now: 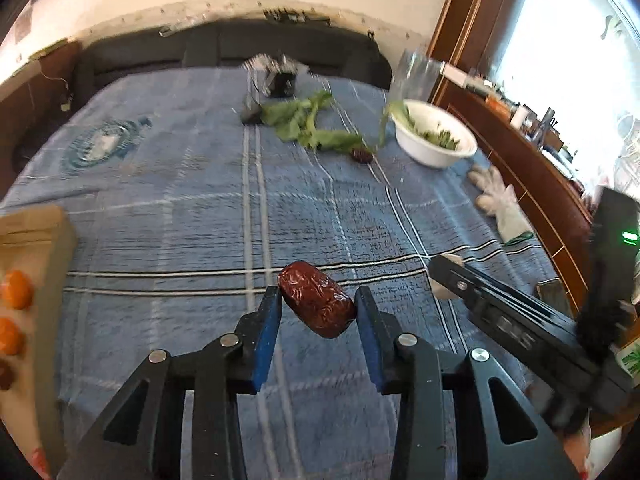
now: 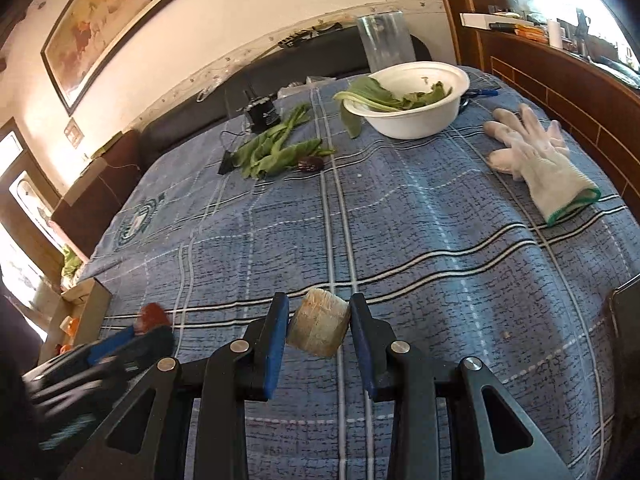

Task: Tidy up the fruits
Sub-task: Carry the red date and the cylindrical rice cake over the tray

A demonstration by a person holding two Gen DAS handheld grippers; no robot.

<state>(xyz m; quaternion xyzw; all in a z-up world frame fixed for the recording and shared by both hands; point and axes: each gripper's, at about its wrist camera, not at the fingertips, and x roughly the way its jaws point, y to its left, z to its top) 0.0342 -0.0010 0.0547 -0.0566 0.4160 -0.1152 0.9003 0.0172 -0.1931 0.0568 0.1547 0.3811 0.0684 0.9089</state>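
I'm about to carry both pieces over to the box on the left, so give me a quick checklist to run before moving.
1. Left gripper on the red date: ok, pads touch both ends.
2. Right gripper on the pale cut chunk: ok, clamped.
3. Box reachable: ok, at left, oranges inside.
4. Free room in box: cannot tell.
5. Fruit left behind: not ok, second date by the greens.
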